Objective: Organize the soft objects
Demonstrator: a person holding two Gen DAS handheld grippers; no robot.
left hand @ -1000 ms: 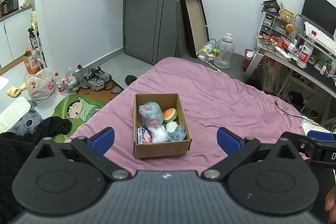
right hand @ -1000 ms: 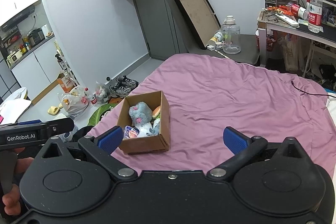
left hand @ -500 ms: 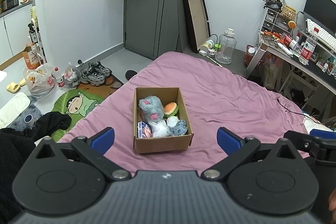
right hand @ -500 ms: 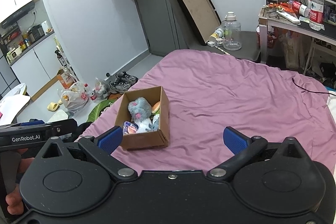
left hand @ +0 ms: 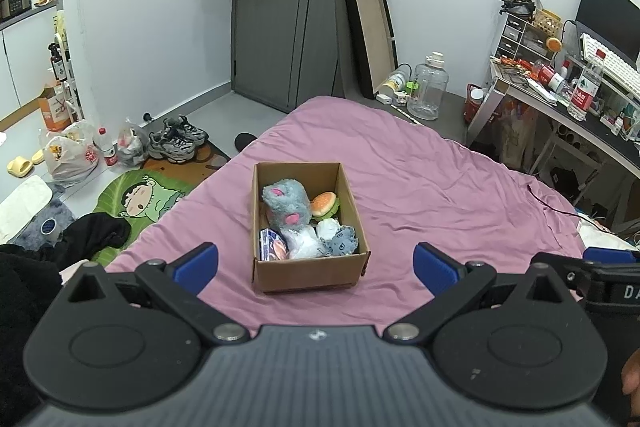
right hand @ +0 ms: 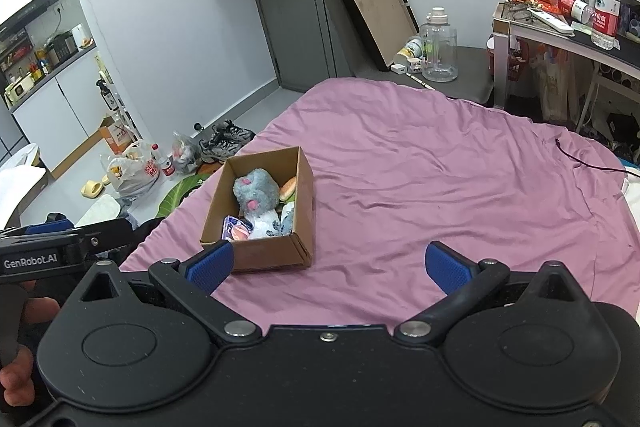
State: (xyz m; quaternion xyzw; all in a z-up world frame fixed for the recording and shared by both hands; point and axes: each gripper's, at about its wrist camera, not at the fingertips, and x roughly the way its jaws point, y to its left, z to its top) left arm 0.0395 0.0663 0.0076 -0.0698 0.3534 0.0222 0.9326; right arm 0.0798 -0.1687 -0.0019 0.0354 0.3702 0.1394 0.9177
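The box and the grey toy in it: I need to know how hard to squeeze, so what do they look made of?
The box looks like plain brown corrugated cardboard, matte, with folded flaps at its front corners. The grey toy looks like plush: shaggy, fuzzy pile with pink patches, probably soft-stuffed, though its filling cannot be seen.

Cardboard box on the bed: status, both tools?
Left tool open, empty. Right tool open, empty. Cardboard box on purple bedsheet, holds soft toys; grey plush on top. Approach unobstructed.
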